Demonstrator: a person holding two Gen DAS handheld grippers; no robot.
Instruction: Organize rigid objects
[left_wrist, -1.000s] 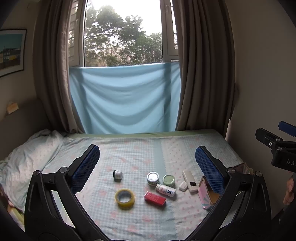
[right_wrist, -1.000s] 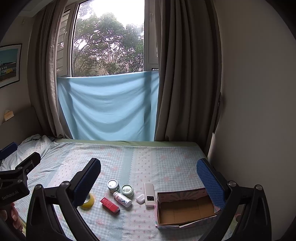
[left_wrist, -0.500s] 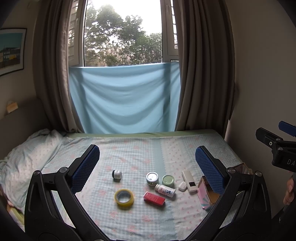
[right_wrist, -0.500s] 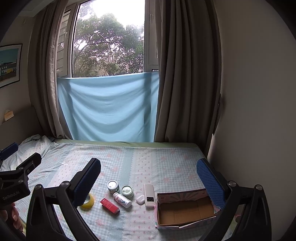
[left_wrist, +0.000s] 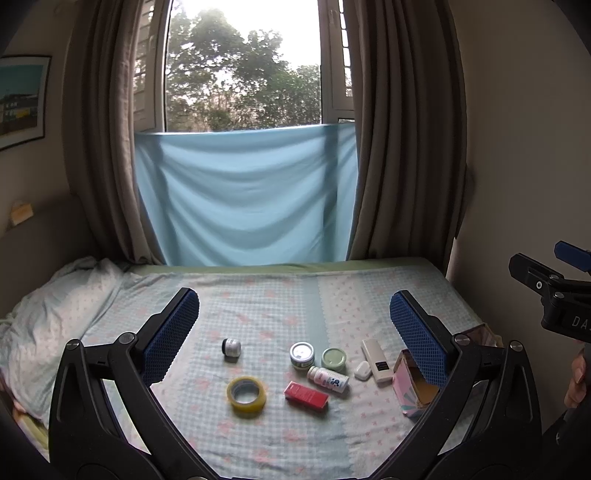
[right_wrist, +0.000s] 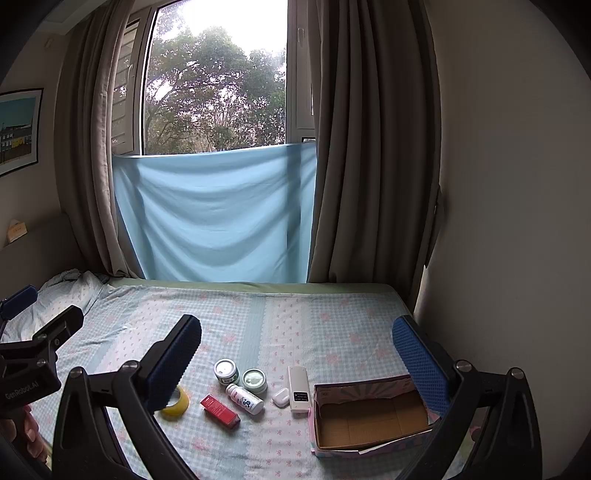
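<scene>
Left gripper (left_wrist: 291, 325): jaws spread wide, holding nothing, hovering above the bed (left_wrist: 258, 295) and facing the row of items.
Right gripper (right_wrist: 295, 350): also wide and empty, held over the box side of the bed.
Box (right_wrist: 369, 413): open cardboard box, apparently empty, lying at the right end of the row.
Items on the bed: tape roll (left_wrist: 246, 396), red carton (left_wrist: 306, 395), white bottle (left_wrist: 328, 378) lying on its side, tin (left_wrist: 302, 354), green jar (left_wrist: 333, 359), remote (left_wrist: 376, 360), small white case (left_wrist: 362, 369), and a small silver cylinder (left_wrist: 231, 348) set apart to the left.
Step in hand: judged as the approach before a first pick; nothing was gripped yet.
Doing it well: the remote and white case lay just beside the box, so the right gripper would best start there, closing across the remote's narrow width. The bottle could roll, so it should be gripped across its body. The soft bedding gives way, so descend gently.
Change from earlier frames: almost none; both grippers stayed wide and hovering, and the items kept their places, with only a slight drift in view.
</scene>
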